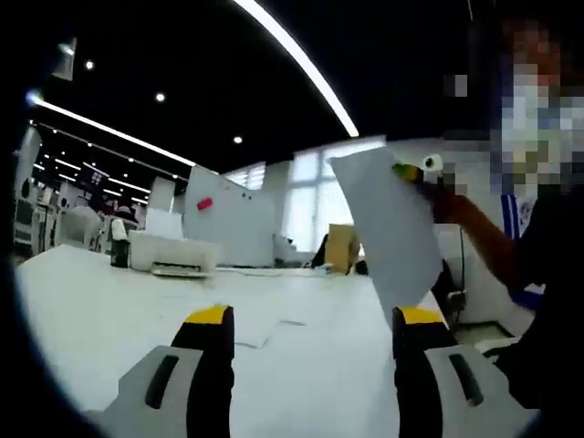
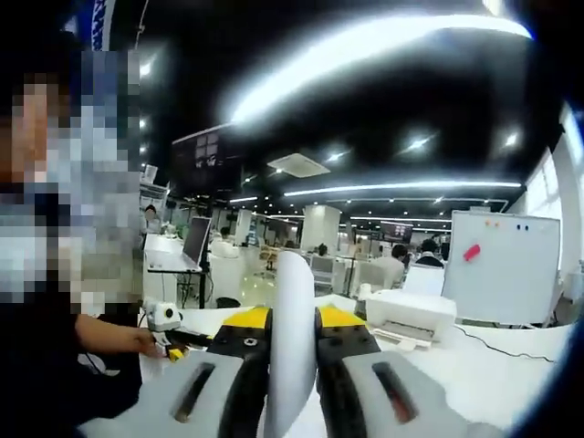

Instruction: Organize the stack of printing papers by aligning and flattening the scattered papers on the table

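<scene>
A white sheet of paper (image 1: pixel 383 228) hangs tilted in the air at the right of the left gripper view, pinched at its top corner by my right gripper (image 1: pixel 415 173). My left gripper (image 1: pixel 315 316) is open over the white table (image 1: pixel 109 310), nothing between its jaws. A few loose sheets (image 1: pixel 251 330) lie flat on the table just ahead of it. In the right gripper view, my right gripper (image 2: pixel 293 318) is shut on that sheet (image 2: pixel 292 365), seen edge-on and rising between the jaws. The left gripper (image 2: pixel 178 347) shows low at the left, in a person's hand.
A white printer (image 1: pixel 173 254) (image 2: pixel 411 315) stands on the far side of the table. Behind it are a whiteboard (image 1: pixel 228 219) (image 2: pixel 502 265) and a cardboard box (image 1: pixel 339 246). A monitor (image 2: pixel 196 239) and other desks lie beyond. The person's arm (image 1: pixel 484 237) is at the right.
</scene>
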`<state>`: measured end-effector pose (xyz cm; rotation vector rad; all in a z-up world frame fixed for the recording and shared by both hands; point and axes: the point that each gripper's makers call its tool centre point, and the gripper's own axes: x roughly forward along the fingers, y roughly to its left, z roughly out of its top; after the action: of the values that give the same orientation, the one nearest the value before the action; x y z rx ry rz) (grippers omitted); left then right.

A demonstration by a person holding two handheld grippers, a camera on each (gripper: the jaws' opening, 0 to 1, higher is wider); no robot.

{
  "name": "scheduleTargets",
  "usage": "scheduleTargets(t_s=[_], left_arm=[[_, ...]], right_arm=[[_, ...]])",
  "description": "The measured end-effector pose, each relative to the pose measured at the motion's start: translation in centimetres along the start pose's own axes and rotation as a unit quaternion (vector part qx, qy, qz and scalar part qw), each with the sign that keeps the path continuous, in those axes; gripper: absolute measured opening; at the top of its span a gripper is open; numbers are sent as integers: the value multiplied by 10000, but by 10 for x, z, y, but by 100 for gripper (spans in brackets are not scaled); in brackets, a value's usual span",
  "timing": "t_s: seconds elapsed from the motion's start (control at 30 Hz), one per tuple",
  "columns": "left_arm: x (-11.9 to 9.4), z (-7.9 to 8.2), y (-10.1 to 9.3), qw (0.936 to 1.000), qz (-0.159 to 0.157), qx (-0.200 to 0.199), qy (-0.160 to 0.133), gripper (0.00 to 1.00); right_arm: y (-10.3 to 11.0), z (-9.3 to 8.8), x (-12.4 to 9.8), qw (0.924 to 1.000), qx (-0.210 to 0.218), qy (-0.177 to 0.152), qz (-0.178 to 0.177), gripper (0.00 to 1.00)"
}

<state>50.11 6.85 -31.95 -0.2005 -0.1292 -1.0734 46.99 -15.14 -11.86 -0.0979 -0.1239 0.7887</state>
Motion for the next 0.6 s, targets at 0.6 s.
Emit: scheduleTargets(t_s=[0.6], left_arm=[[-8, 5, 7, 9994, 59, -180, -275, 75]], right_arm=[[26, 13, 22, 9983, 258, -195, 487, 12]])
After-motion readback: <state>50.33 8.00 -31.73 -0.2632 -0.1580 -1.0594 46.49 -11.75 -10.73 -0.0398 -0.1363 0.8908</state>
